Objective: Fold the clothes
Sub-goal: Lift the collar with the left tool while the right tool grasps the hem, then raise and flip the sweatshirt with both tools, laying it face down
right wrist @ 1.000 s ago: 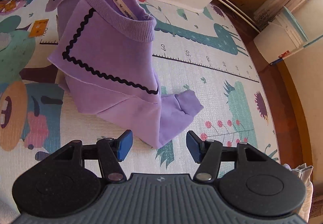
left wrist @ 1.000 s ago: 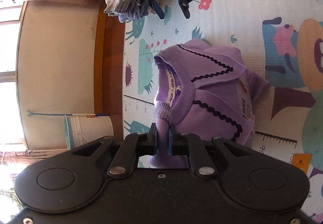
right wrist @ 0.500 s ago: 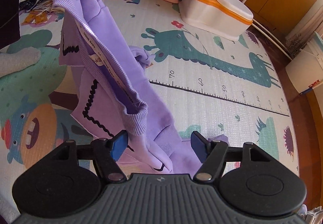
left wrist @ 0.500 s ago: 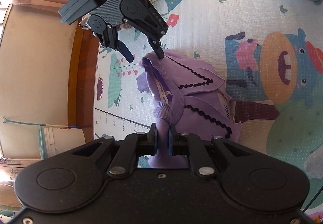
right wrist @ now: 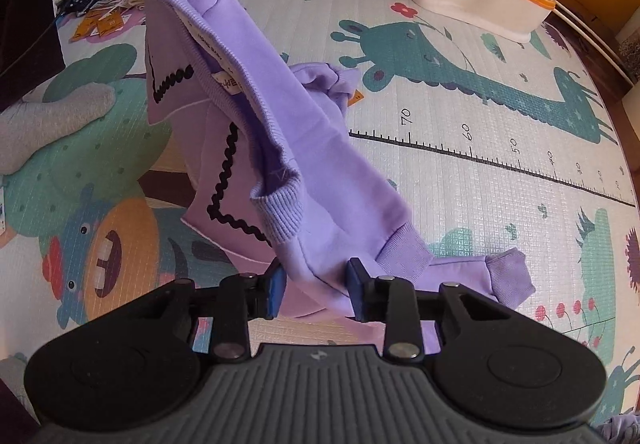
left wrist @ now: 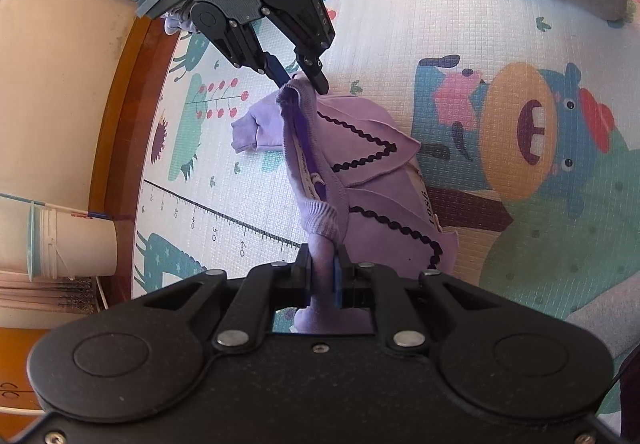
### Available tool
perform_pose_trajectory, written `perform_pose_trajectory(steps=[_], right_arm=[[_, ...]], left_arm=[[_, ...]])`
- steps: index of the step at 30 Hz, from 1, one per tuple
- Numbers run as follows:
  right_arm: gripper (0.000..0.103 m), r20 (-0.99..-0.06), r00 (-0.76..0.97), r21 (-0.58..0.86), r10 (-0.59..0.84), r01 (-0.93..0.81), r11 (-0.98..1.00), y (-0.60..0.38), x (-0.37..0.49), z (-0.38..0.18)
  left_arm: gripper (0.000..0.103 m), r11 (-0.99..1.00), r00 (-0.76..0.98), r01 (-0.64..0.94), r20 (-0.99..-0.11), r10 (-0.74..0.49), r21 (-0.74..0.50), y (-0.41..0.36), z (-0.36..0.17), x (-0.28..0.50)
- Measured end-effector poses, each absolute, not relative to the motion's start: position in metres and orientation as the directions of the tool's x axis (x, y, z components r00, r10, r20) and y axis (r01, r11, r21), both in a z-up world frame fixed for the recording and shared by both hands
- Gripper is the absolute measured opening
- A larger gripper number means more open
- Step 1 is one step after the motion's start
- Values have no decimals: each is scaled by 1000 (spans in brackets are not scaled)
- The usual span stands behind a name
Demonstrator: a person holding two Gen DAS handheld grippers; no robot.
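Two grippers share the purple sweatshirt point(right wrist: 280, 132): left gripper point(left wrist: 322, 278) clenched on one shoulder, right gripper point(right wrist: 316, 292) released, jaws straddling the other shoulder. Neckline runs lower centre to upper left above the play mat point(right wrist: 500, 204).

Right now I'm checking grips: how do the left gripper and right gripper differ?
The left gripper is shut on the purple sweater; the right gripper has its jaws apart around a fold, not yet clamped. The left gripper's body is smooth black, the right gripper's ribbed grey. Both have blue finger pads.
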State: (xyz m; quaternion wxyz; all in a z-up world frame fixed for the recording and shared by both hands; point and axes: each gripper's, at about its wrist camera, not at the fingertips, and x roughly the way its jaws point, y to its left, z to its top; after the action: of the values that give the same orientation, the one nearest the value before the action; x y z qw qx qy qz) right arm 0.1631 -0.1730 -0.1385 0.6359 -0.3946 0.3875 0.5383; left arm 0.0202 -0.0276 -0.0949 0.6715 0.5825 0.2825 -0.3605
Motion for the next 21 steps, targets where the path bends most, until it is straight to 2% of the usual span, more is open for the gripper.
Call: perform_pose_trajectory(steps=[3, 5, 10, 12, 14, 17, 21], right_arm=[[38, -904, 161, -123, 396, -985, 119, -171, 160, -139], [47, -894, 190, -156, 406, -981, 114, -167, 158, -138], [47, -884, 233, -234, 406, -971, 46, -157, 155, -140], [43, -893, 220, -231, 393, -973, 19, -154, 154, -143], [21, -910, 191, -206, 368, -979, 1, -153, 153, -146], [15, -916, 165, -170, 365, -985, 18, -154, 151, -143], [14, -910, 179, -174, 374, -984, 47, -158, 147, -122]], left_arm=[[8, 106, 565, 825, -809, -163, 556, -27, -93, 25], [8, 80, 565, 825, -807, -173, 560, -31, -92, 20], [8, 43, 553, 830, -810, -195, 556, -37, -93, 9], [8, 47, 554, 830, -812, -185, 555, -36, -95, 10], [8, 70, 550, 834, -818, -170, 547, -32, -96, 14], [9, 142, 536, 843, -834, -130, 519, -27, -98, 25], [9, 340, 493, 826, -869, -47, 450, -20, -96, 58]])
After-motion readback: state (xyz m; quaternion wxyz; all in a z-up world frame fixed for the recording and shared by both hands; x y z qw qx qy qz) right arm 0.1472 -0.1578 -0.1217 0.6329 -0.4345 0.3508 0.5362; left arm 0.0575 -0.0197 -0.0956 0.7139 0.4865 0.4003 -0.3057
